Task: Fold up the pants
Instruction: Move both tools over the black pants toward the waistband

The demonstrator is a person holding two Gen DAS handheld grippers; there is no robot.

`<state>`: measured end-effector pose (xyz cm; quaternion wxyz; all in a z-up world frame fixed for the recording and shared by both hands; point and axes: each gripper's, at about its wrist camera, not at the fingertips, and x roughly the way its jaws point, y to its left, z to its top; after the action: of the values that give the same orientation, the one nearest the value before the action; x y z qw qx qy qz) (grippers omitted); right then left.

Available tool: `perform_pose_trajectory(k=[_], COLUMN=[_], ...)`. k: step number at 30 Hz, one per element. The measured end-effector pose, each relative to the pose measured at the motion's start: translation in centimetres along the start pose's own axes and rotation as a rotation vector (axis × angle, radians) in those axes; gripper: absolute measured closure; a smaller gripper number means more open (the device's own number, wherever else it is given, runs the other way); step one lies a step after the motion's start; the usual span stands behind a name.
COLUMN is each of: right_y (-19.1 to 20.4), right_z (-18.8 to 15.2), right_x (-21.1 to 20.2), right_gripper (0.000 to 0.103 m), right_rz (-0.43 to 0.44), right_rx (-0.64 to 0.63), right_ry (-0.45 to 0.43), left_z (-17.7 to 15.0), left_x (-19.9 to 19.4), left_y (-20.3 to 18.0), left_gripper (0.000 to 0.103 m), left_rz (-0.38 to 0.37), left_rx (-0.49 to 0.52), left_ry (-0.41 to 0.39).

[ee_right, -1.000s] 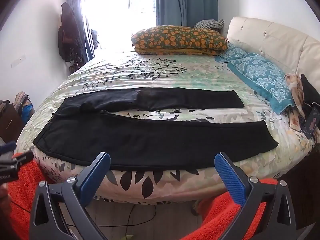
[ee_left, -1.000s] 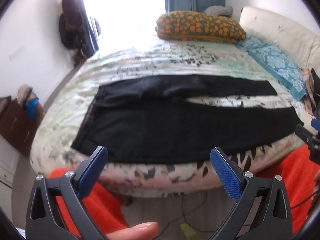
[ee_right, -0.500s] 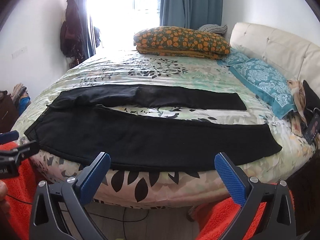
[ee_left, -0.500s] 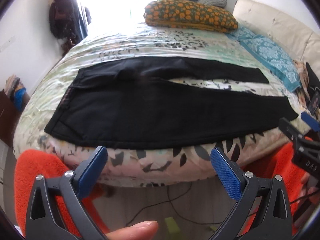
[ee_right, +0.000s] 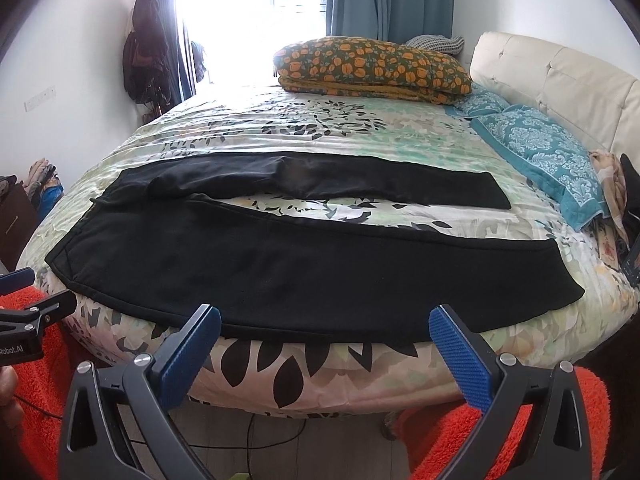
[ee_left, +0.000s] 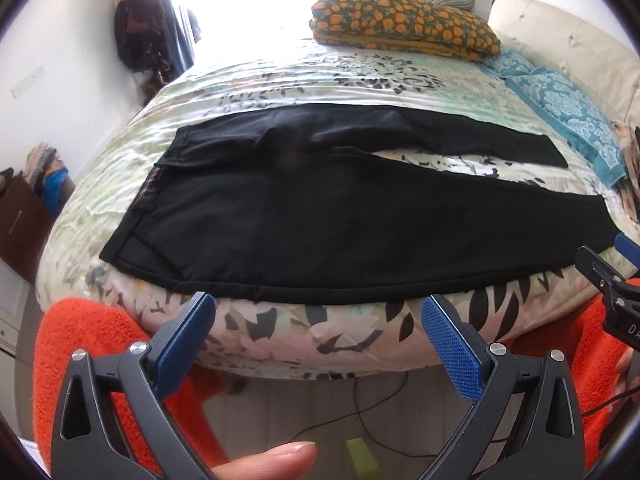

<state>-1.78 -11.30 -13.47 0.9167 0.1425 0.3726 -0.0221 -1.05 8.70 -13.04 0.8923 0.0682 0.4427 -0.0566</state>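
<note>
Black pants (ee_left: 320, 224) lie spread flat on the floral bed cover (ee_left: 320, 80), waistband to the left, both legs running right with a gap between them. They also show in the right wrist view (ee_right: 280, 264). My left gripper (ee_left: 318, 312) is open and empty, just below the pants' near hem at the bed edge. My right gripper (ee_right: 324, 324) is open and empty, at the near edge of the front leg. The right gripper also shows at the right edge of the left wrist view (ee_left: 612, 276); the left gripper shows at the left edge of the right wrist view (ee_right: 28, 296).
An orange-patterned pillow (ee_right: 372, 68) and teal pillows (ee_right: 548, 152) lie at the back and right of the bed, by a cream headboard (ee_right: 560, 80). Orange fleece sleeves (ee_left: 88, 344) flank the grippers. Cables lie on the floor (ee_left: 360, 412) below the bed edge. Coats (ee_right: 144, 68) hang on the left wall.
Both grippers have moved closer to the near edge of the bed and the pants. Both stay open and empty.
</note>
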Motion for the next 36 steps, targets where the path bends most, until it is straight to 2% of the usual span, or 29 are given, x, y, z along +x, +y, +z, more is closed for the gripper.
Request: perform_pose_trajectory(k=[4, 8, 11, 13, 16, 18, 21, 27, 33, 36], right_y=[-0.1, -0.8, -1.7, -2.2, -2.6, -2.6, -2.6, -2.5, -2.2, -1.6], right_z=[-0.1, 1.1, 2.8, 3.2, 2.7, 2.4, 2.0, 0.7, 0.5, 0.6], right_x=[0.7, 1.6, 2.4, 2.8, 3.6, 4.1, 4.6, 7.3, 7.4, 7.4], right_gripper=[0.000, 0.000, 0.000, 0.000, 0.000, 0.000, 0.000, 0.000, 0.000, 0.000], right_rz=[0.003, 0.000, -0.062, -0.090, -0.096, -0.099, -0.095, -0.082, -0.084, -0.082], right_rx=[0.012, 0.026, 0.024, 0.033, 0.044, 0.038, 0.020, -0.016, -0.015, -0.025], right_ry=[0.007, -0.018, -0.064, -0.081, -0.060, -0.040, -0.030, 0.096, 0.095, 0.085], left_z=[0.9, 3.9, 5.5, 5.7, 4.7, 3.7, 2.1, 1.5, 2.9, 2.2], left_x=[0.8, 1.9, 2.1, 2.1, 2.7, 3.6, 5.0, 8.3, 10.6, 11.7], left_y=[-0.6, -1.3, -1.9, -2.0, -1.7, -1.5, -0.5, 1.2, 2.8, 3.7], left_gripper=[0.000, 0.000, 0.000, 0.000, 0.000, 0.000, 0.000, 0.000, 0.000, 0.000], left_rz=[0.013, -0.005, -0.004, 0.010, 0.047, 0.080, 0.087, 0.079, 0.076, 0.078], left_rx=[0.024, 0.007, 0.007, 0.016, 0.052, 0.071, 0.052, -0.002, -0.085, -0.117], left_ry=[-0.031, -0.058, -0.087, -0.110, -0.136, -0.125, -0.091, -0.031, -0.046, 0.000])
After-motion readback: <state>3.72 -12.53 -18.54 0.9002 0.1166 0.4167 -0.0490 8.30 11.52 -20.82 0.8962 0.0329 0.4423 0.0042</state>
